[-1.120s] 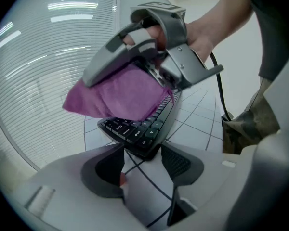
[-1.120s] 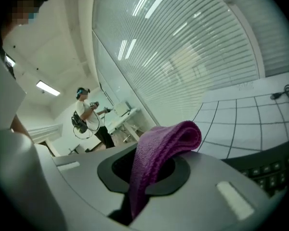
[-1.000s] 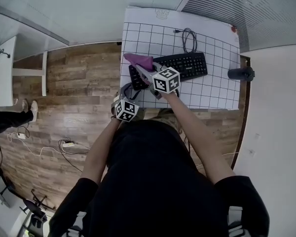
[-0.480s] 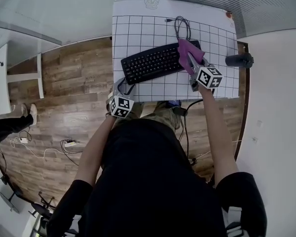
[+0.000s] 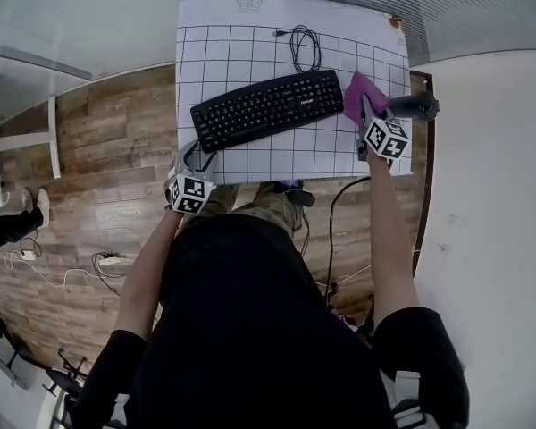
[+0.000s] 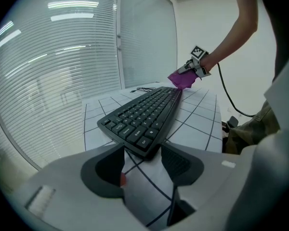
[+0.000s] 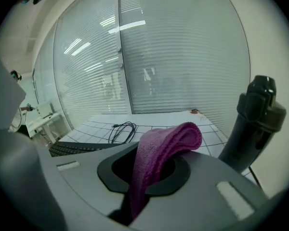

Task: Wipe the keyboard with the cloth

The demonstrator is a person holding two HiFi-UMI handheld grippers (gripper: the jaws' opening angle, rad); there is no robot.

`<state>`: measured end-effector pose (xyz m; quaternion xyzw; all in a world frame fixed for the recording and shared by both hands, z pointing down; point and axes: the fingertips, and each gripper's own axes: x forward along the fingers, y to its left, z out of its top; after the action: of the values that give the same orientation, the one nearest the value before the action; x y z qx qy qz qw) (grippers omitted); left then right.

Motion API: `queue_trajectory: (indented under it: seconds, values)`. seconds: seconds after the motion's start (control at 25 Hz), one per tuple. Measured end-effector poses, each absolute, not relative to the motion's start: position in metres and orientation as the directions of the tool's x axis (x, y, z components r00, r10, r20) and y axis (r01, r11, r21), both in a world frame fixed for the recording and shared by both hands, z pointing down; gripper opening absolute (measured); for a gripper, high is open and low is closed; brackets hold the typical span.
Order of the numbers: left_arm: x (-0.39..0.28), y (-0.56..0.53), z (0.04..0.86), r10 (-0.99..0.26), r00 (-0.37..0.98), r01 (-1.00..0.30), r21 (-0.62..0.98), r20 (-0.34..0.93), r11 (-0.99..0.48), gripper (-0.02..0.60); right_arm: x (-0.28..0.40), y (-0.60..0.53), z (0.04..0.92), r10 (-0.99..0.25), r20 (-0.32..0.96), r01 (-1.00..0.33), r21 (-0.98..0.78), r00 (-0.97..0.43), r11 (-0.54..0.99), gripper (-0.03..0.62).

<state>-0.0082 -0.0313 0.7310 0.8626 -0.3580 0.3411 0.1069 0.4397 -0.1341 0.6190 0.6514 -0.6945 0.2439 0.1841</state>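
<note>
A black keyboard (image 5: 266, 107) lies slanted on the white gridded mat (image 5: 250, 56). My right gripper (image 5: 364, 114) is shut on a purple cloth (image 5: 361, 95), held just past the keyboard's right end. In the right gripper view the cloth (image 7: 168, 143) folds up and over from between the jaws of this gripper (image 7: 151, 170). My left gripper (image 5: 195, 157) sits at the table's near edge by the keyboard's left end. In the left gripper view it (image 6: 143, 163) stands open, and the keyboard's (image 6: 144, 114) near corner reaches the gap between the tips.
A black cylindrical bottle (image 5: 415, 107) lies at the mat's right edge, right beside the cloth; it stands tall in the right gripper view (image 7: 253, 124). The keyboard's coiled cable (image 5: 304, 47) rests behind it. Wooden floor (image 5: 116, 141) lies left of the table.
My right gripper carried the cloth from the keyboard's left end rightwards across the keys and off its right end, beside the bottle. The left gripper stayed at the near left corner.
</note>
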Motion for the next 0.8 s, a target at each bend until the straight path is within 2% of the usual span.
queue_trajectory:
  seconds: [0.24, 0.48, 0.64, 0.8]
  values:
    - [-0.009, -0.03, 0.731, -0.54, 0.511, -0.69, -0.055, 0.669, -0.721, 0.216, 0.425, -0.135, 0.651, -0.751, 0.656, -0.993, 0.027, -0.069, 0.115, 0.046]
    - [-0.007, -0.031, 0.732, -0.537, 0.517, -0.69, -0.047, 0.667, -0.722, 0.216, 0.379, -0.125, 0.7, -0.687, 0.712, -0.989, -0.112, -0.147, 0.096, 0.046]
    - [-0.008, -0.032, 0.731, -0.537, 0.513, -0.69, -0.051, 0.67, -0.722, 0.218, 0.37, -0.126, 0.706, -0.716, 0.686, -0.983, -0.181, -0.13, 0.005, 0.047]
    - [-0.008, -0.031, 0.732, -0.54, 0.51, -0.693, -0.053, 0.67, -0.719, 0.218, 0.369, -0.128, 0.707, -0.716, 0.686, -0.981, -0.192, -0.133, -0.001, 0.046]
